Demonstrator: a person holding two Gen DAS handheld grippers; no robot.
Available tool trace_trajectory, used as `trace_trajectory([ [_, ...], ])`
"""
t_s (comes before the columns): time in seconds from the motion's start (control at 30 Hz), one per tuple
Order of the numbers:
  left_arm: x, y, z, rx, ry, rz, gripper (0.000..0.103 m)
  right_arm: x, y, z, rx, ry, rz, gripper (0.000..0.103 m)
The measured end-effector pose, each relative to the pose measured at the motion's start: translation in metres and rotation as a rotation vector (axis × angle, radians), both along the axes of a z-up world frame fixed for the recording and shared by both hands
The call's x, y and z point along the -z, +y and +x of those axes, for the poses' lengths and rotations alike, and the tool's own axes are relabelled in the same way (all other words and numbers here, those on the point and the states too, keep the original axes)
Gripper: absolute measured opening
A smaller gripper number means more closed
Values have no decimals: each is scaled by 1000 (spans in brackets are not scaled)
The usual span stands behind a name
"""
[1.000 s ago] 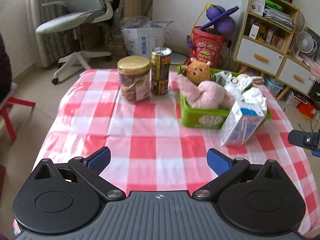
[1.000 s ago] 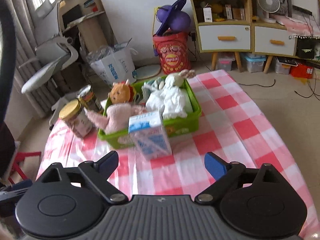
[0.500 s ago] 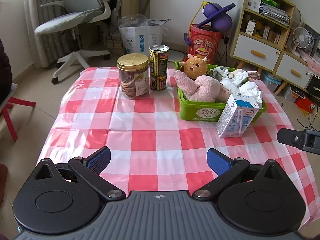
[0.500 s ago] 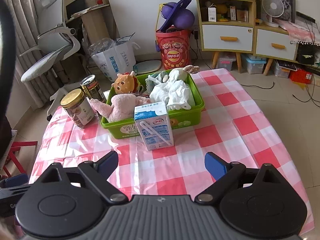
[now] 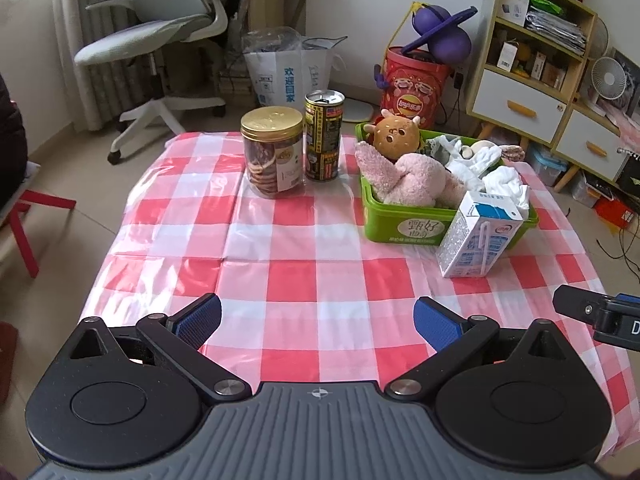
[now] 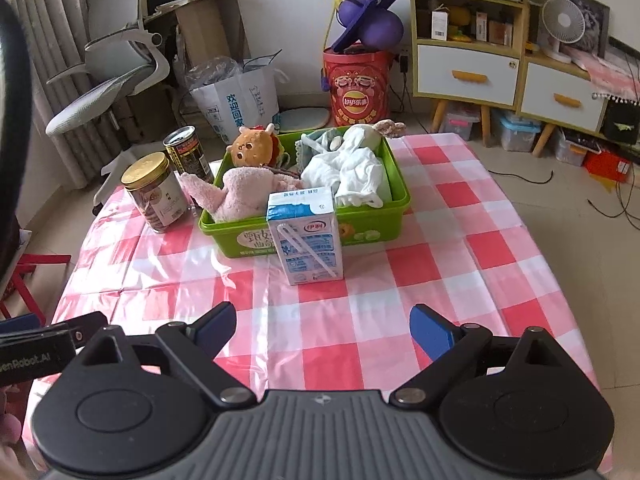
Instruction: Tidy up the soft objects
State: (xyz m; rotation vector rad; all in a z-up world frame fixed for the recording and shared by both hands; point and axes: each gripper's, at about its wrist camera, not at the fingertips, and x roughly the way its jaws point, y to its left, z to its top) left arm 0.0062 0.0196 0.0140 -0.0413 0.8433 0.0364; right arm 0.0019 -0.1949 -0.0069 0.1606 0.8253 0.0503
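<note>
A green basket (image 5: 404, 230) (image 6: 372, 229) stands on the checked table. In it lie a pink plush (image 5: 416, 180) (image 6: 244, 194), an orange plush head (image 5: 397, 135) (image 6: 254, 146), a white cloth (image 5: 502, 182) (image 6: 356, 170) and a beige plush (image 6: 378, 130). My left gripper (image 5: 318, 322) is open and empty above the table's near edge. My right gripper (image 6: 322, 330) is open and empty, back from the basket; its side shows in the left wrist view (image 5: 596, 314).
A milk carton (image 5: 478, 236) (image 6: 306, 234) stands against the basket's front. A cookie jar (image 5: 273, 152) (image 6: 157, 192) and a dark can (image 5: 323, 136) (image 6: 188, 154) stand left of the basket. An office chair (image 5: 160, 36), a shelf unit (image 6: 468, 36) and a red bin (image 6: 356, 88) surround the table.
Both grippers have drawn back and risen from the table, so the basket and carton look farther away. Both stayed open. Nothing on the table moved.
</note>
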Motion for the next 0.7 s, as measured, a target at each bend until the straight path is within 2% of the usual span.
trace_trajectory([
  [0.27,-5,-9,-4,39,-15,-3,98,-4,-2,-2,11,-16,4,70],
  [0.7,0,-10,-2,26,6,2,98,-4,0,-3,2,-13,11,71],
])
